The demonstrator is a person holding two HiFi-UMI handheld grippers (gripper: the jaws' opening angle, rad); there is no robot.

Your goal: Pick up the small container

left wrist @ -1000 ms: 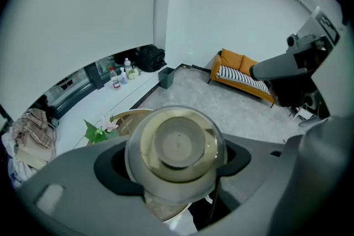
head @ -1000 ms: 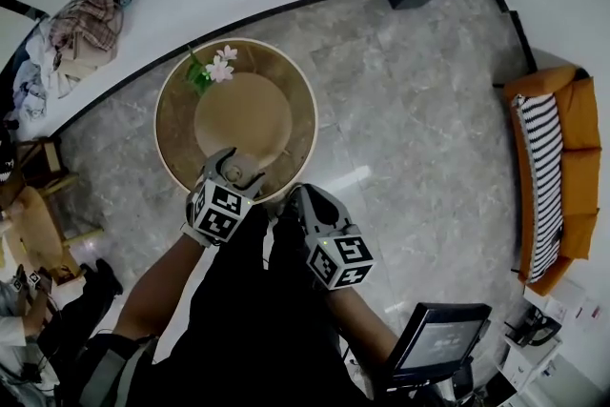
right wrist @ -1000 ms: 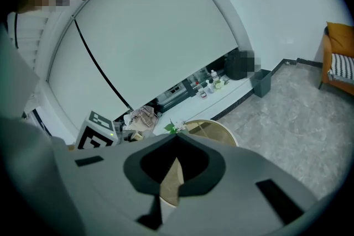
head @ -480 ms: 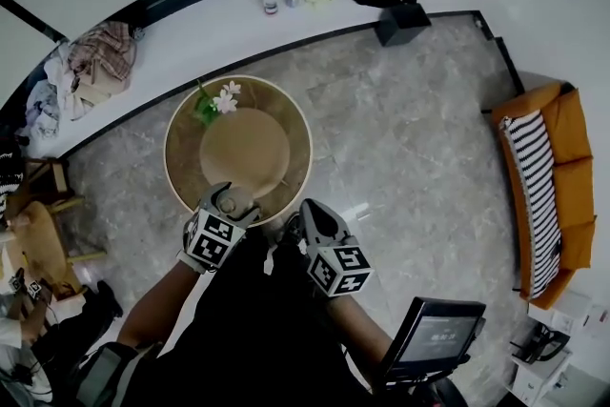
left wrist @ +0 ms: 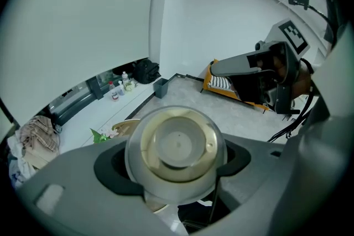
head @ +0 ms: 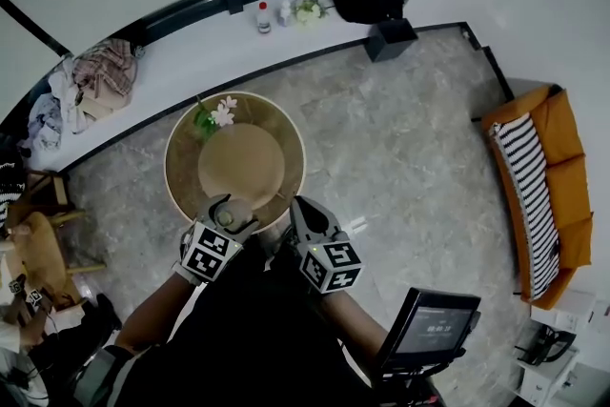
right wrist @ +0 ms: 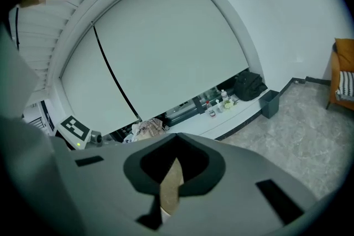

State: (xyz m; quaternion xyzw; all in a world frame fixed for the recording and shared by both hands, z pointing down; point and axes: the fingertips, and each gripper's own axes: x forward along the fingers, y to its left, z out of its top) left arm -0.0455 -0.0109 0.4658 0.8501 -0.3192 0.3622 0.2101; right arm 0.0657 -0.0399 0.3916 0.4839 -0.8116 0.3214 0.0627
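One small container (left wrist: 177, 146) clamped in left claw (left wrist: 176, 163) over table (head: 179, 157).

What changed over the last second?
Hardly anything. Only the head view shifted, so the round table sits lower in the picture. The left gripper stays shut on the small container over the table's near edge. The right gripper stays beside it, shut and empty.

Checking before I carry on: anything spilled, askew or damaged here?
Nothing spilled or damaged. The small container sits centred in the left gripper; only the crumpled clothes heaped on the white ledge look untidy.
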